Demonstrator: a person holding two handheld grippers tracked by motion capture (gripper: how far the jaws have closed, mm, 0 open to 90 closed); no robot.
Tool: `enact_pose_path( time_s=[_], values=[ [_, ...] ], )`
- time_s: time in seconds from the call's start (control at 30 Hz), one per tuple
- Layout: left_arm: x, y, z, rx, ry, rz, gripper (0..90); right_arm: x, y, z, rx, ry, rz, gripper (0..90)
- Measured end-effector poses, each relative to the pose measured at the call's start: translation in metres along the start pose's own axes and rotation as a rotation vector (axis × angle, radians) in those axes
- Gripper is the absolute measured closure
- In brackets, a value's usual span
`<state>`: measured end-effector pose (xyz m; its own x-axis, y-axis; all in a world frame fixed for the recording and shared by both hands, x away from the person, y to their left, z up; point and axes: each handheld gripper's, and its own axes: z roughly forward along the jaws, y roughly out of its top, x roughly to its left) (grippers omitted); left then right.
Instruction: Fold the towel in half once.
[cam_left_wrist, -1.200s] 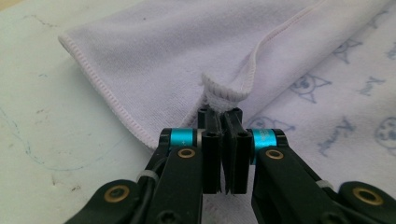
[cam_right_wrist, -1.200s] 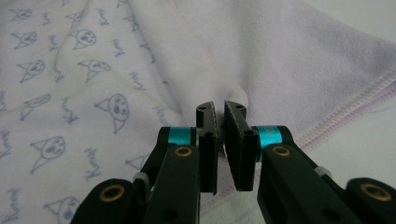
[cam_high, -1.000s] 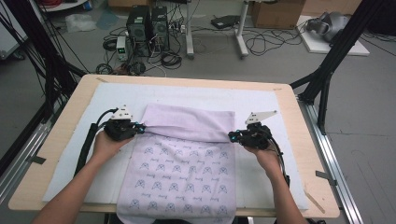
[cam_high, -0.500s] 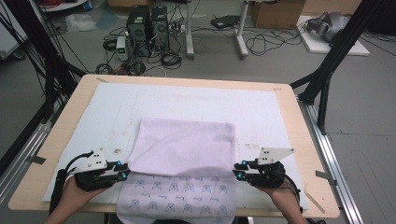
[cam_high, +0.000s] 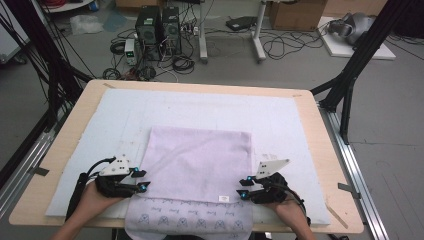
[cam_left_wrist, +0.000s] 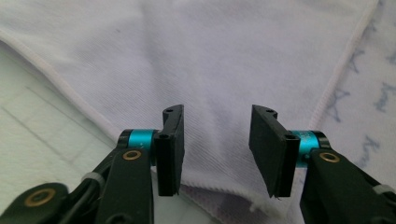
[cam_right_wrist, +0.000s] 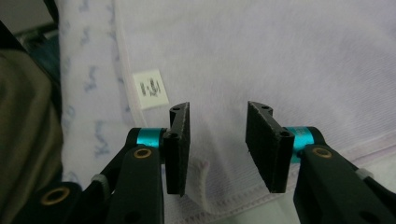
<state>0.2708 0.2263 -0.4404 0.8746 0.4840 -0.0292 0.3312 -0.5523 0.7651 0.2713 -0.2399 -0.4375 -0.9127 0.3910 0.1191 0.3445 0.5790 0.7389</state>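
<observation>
Both grippers let go at the near corners of the folded lilac towel

The towel (cam_high: 197, 162) lies on the white mat (cam_high: 300, 125) of the wooden table (cam_high: 65, 130), its far half folded toward the person so the plain back faces up, a printed strip still showing along the near edge and hanging off the table. The left gripper (cam_high: 141, 180) sits at the fold's near left corner, the right gripper (cam_high: 244, 188) at its near right corner beside the small white label (cam_right_wrist: 150, 88). Both sets of jaws have just been opening: they stand partly apart above the cloth, pads off it, holding nothing
</observation>
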Motion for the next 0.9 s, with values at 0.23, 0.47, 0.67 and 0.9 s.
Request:
enact_pose_path(
  time_s=[0.23, 0.47, 0.67, 0.9],
  values=[
    [-0.003, -0.001, 0.001, 0.015, 0.0, 0.034, 84.6, 0.008, -0.003, 0.006, 0.035, -0.04, -0.051, 79.9],
    [-0.007, 0.008, -0.024, -0.041, -0.001, 0.037, 86.4, 0.013, 0.006, -0.01, -0.012, -0.034, -0.072, 86.8],
    [-0.026, 0.016, -0.052, -0.086, -0.018, 0.077, 86.5, 0.028, 0.011, -0.033, -0.072, 0.001, -0.069, 86.7],
    [-0.026, 0.004, -0.05, -0.072, -0.008, 0.055, 65.7, 0.037, 0.0, -0.042, -0.096, 0.03, -0.017, 70.0]
  ],
)
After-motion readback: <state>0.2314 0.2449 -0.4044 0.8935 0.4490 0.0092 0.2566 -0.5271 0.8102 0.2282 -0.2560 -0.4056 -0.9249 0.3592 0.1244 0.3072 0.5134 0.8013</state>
